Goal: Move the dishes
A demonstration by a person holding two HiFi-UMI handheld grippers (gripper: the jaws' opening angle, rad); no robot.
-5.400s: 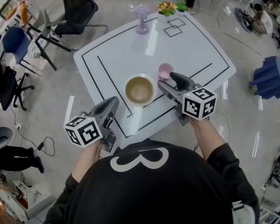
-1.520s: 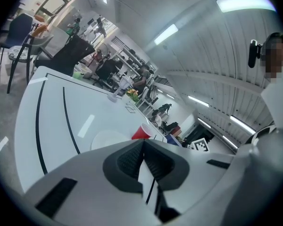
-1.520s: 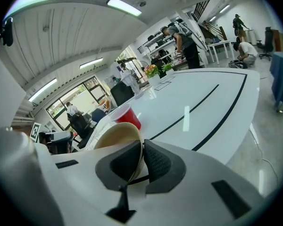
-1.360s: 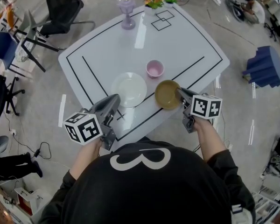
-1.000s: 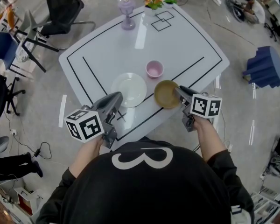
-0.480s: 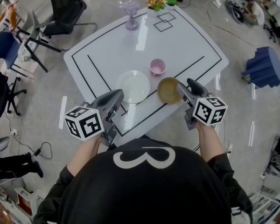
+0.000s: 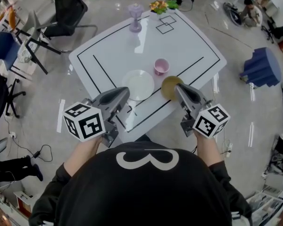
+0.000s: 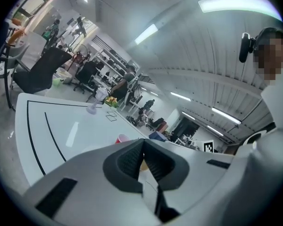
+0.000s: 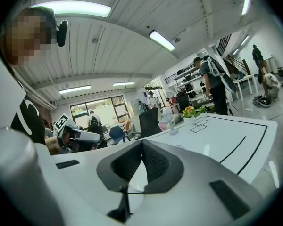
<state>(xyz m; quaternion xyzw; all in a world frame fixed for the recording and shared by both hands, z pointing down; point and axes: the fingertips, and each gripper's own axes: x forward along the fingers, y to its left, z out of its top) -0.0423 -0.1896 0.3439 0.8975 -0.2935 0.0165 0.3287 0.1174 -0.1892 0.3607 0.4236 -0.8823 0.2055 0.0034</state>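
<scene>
Presently, a white table marked with black lines is seen from above, with three dishes grouped toward its near edge. A white plate lies flat, a pink cup stands just beyond it to the right, and an olive-brown bowl sits just right of the plate, near the table's near right edge.

The right gripper is held with its tips at the bowl's right rim. In its own view the jaws are seen closed tip to tip, and no bowl is seen between them.

The left gripper is held at the plate's near left edge. Its jaws are likewise closed together, with nothing gripped.

At the far edge, a purple goblet and a bunch of flowers are noted, well apart from the dishes.
</scene>
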